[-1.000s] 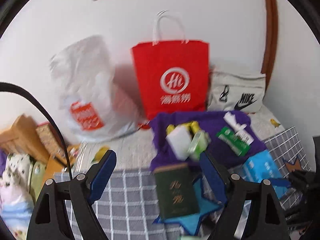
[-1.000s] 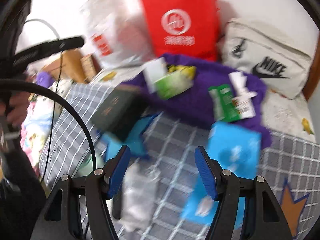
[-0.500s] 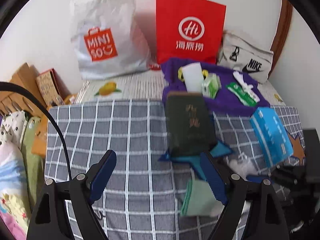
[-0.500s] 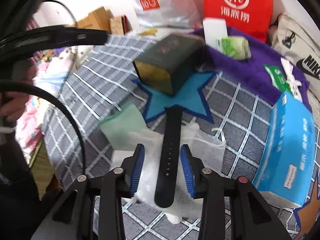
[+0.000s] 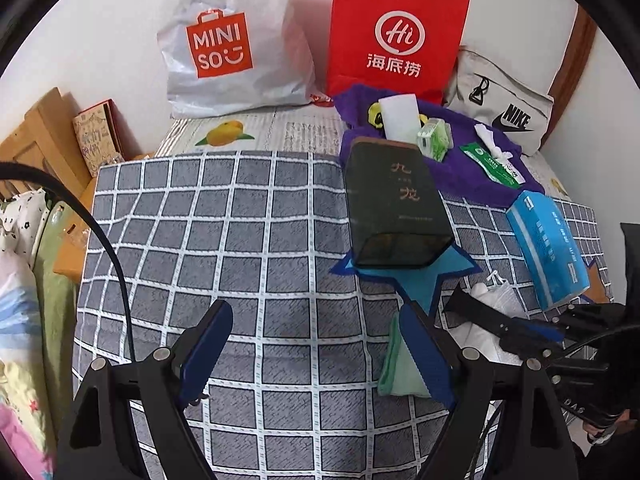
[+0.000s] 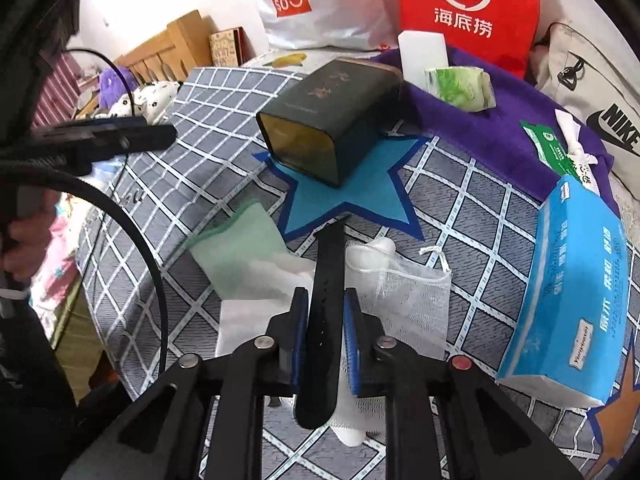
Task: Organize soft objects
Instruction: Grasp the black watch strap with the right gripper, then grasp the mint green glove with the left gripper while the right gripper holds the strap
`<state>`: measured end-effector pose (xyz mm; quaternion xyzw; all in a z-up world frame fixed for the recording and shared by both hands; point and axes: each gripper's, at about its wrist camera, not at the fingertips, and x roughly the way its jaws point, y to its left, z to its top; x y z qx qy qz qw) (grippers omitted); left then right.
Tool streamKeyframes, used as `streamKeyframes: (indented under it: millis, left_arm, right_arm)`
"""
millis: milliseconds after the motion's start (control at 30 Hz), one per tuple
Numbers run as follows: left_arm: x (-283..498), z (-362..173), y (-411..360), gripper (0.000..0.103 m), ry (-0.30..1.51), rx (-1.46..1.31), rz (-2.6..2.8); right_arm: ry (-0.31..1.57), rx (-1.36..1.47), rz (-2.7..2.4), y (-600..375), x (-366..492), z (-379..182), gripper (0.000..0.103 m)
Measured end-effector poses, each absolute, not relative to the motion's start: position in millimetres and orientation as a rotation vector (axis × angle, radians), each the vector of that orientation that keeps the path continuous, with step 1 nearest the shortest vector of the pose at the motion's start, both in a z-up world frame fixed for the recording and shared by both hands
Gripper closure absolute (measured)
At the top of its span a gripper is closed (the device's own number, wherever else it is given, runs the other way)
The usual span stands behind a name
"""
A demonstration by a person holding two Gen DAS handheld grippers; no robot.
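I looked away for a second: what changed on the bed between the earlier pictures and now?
The right gripper came down over the black strap lying on the white mesh bag and has just been closing; it now clamps the strap. The left gripper dropped toward the checked blanket, open and empty. The dark green box stayed put.

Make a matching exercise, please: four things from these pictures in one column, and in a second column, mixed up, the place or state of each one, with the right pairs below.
Things
1. black perforated rubber strap
2. dark green rectangular tin box
3. light blue plastic tissue pack
4. left gripper

Places or states
A. lies on its side on the blue felt star
B. open, above the grey checked cloth, nothing between its fingers
C. clamped in the right gripper, over the white mesh bag
D. on the checked cloth, next to the purple towel

Pairs: 1-C, 2-A, 3-D, 4-B
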<state>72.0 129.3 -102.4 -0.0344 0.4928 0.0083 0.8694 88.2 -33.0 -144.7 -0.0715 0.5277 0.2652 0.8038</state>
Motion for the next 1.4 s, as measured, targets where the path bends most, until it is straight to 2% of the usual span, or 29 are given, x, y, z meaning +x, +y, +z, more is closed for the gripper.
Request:
streamKeyframes:
  millis: [333,700,733,833,1333,1400]
  left_arm:
    - [64,-111,117,0.019,1.060,-0.062,-0.027]
    - [62,-118,113,0.019,1.085,-0.035,-0.030]
    - [62,-119,113,0.019,1.090,-0.031,-0.029]
    - [62,-123,110,0.019,1.098,-0.027,-0.034]
    - [63,-134,95,0.019,1.136,-0.012,-0.086]
    - [63,-134,96,0.019,1.135,-0.012,-0.082]
  right_arm:
    - [1.200,-0.129,0.556,-40,88,-163,0.086]
    - [1.130,-0.112,0.591,-38,88,-156,0.085]
    - [1.127,-0.101,0.593,-40,87,-154,0.086]
    - [1.114,-0.077,0.579,-49,85,-146,0.097]
    - [1.159,-0.080,0.593,-52,87,-158,0.093]
    - [1.160,-0.108,0.601,-47,87,-159,0.088]
